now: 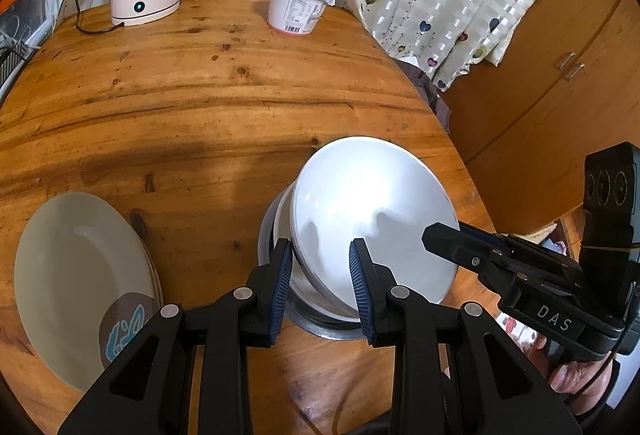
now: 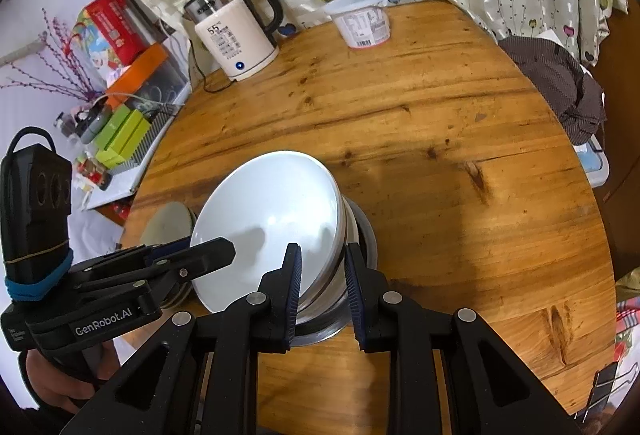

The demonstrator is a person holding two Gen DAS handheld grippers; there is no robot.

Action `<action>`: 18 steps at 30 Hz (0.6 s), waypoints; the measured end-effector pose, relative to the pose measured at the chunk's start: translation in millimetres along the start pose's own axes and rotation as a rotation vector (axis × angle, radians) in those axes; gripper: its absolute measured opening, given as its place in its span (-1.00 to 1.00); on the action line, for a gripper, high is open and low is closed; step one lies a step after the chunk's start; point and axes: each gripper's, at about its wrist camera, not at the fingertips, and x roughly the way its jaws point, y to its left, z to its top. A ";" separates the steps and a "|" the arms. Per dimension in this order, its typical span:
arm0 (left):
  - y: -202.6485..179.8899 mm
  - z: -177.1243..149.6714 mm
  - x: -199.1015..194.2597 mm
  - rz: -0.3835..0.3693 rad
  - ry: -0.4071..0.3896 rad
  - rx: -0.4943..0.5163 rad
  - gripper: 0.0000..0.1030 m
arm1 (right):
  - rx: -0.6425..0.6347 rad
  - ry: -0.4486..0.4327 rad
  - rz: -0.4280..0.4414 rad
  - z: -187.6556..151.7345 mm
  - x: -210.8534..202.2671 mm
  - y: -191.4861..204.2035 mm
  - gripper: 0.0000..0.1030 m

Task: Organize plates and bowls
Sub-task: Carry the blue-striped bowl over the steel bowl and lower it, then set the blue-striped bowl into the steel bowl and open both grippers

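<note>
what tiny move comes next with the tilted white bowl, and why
Probably lower and level the glossy white ceramic bowl into the shiny steel bowl under it. It sits tilted, both grippers' jaws straddle its rim at opposite sides, and the stack of cream plates lies apart.

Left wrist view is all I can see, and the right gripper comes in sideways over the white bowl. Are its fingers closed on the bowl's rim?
Observer: No. In the right wrist view the right gripper is open. Its fingers straddle the white bowl at the rim, one inside and one outside, with a gap between them.
Operator: What's past the table edge, left of the kettle?
Observer: Green boxes lie beside the table, with an orange box behind them.
</note>
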 end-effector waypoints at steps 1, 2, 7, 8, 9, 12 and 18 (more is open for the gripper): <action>0.2 -0.3 0.4 -0.001 0.002 -0.001 -0.40 | 0.001 0.003 0.000 -0.4 0.8 -0.3 -0.58; 0.4 -0.8 1.0 -0.002 0.004 -0.002 -0.40 | 0.002 0.006 0.002 -0.6 1.6 -0.7 -0.58; 0.7 -2.4 2.3 0.005 0.007 -0.005 -0.40 | -0.002 0.017 0.002 -1.5 4.8 -0.4 -0.58; 0.8 -2.3 2.3 0.005 0.007 -0.005 -0.40 | -0.002 0.019 0.002 -1.5 5.4 -0.6 -0.58; 0.8 -2.3 2.4 0.004 0.008 -0.005 -0.40 | -0.002 0.020 0.002 -1.3 6.2 -0.6 -0.57; 1.1 -2.5 2.5 0.005 0.007 -0.004 -0.40 | -0.004 0.026 0.000 -0.8 8.2 -1.5 -0.55; 1.9 -2.1 2.4 0.019 0.001 0.003 -0.40 | -0.010 0.028 -0.009 -1.3 9.5 -1.1 -0.54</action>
